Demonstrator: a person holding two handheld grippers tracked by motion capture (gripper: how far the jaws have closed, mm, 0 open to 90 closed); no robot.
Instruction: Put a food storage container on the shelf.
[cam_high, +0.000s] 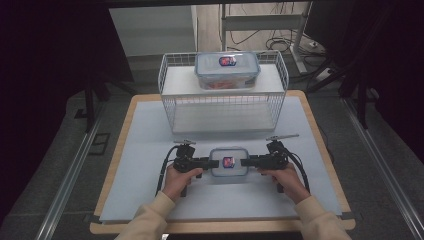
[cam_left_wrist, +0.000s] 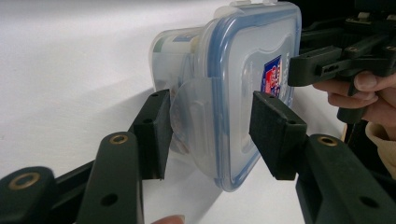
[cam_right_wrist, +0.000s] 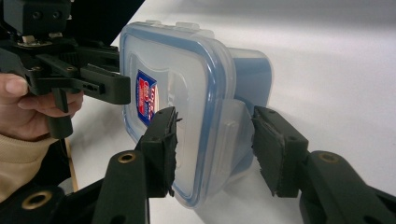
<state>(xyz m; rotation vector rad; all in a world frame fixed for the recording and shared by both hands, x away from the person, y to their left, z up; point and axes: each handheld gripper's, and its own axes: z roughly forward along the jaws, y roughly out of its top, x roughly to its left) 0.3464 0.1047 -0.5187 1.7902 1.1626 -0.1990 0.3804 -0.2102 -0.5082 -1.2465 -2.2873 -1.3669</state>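
Here's the small clear container (cam_high: 228, 162), lying flat on the pale mat (cam_high: 145, 165) at the near middle of the table (cam_high: 116, 165), blue-rimmed lid up and the red-and-blue label (cam_high: 228, 161) facing the ceiling. Its long axis runs left to right, straight from one hand to the other, and the short ends with their latch flaps point at the tongs.

The left tongs (cam_high: 214, 163) come in from the left and the right tongs (cam_high: 246, 162) from the right, level with the table and facing each other across the box. In the left gripper view the left tongs (cam_left_wrist: 211, 135) straddle the end flap, one pad against the flap's outer side, the other just off the lid face. In the right gripper view the right tongs (cam_right_wrist: 215, 149) do the same at the other end, the torn pad on the lid and the other pad a sliver away from the flap. Whether either pair is truly clenched I cannot tell; the lid edge sits between both.

Far behind stands a white wire basket (cam_high: 170, 107) with a larger lidded box (cam_high: 227, 70) on its shelf, well apart from the hands
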